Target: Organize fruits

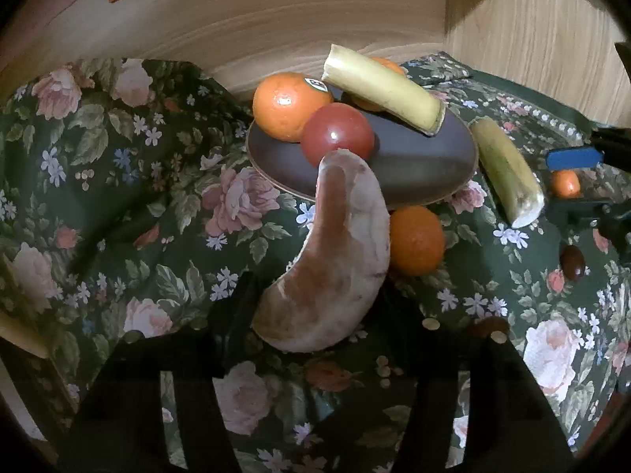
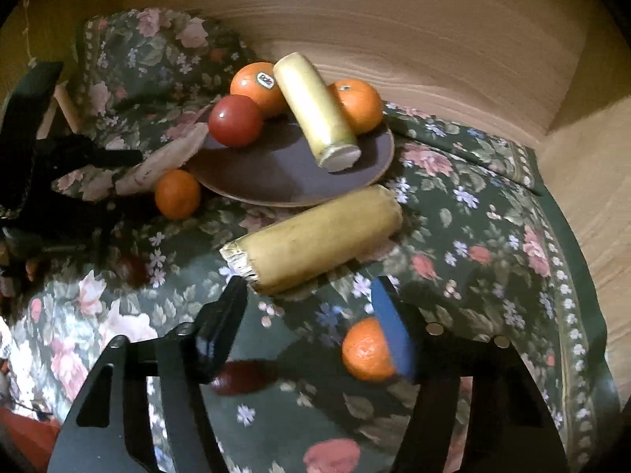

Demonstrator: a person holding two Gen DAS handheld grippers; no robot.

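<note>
Left gripper [image 1: 315, 303] pinches a pale wedge [image 1: 335, 260] at the plate [image 1: 434, 165] rim (best released low); right gripper [image 2: 311, 315], jaws spread, flanks a tangerine [image 2: 364, 351].

The banana piece [image 1: 380, 88] hides most of the far orange [image 1: 384, 64]. A small dark fruit [image 2: 242, 379], perhaps a plum, sits blurred behind the right gripper's finger [image 2: 215, 337].

A plate [image 2: 378, 165] is set on the cloth-covered tabletop [image 2: 473, 236]. On it, a tomato [image 2: 235, 120] is placed in front of an orange [image 2: 256, 84], and a banana piece [image 2: 315, 112] is leaned against a second orange [image 2: 361, 106]. Before the plate, a third orange [image 2: 177, 194] and another banana piece [image 2: 315, 236] are laid on the cloth.
</note>
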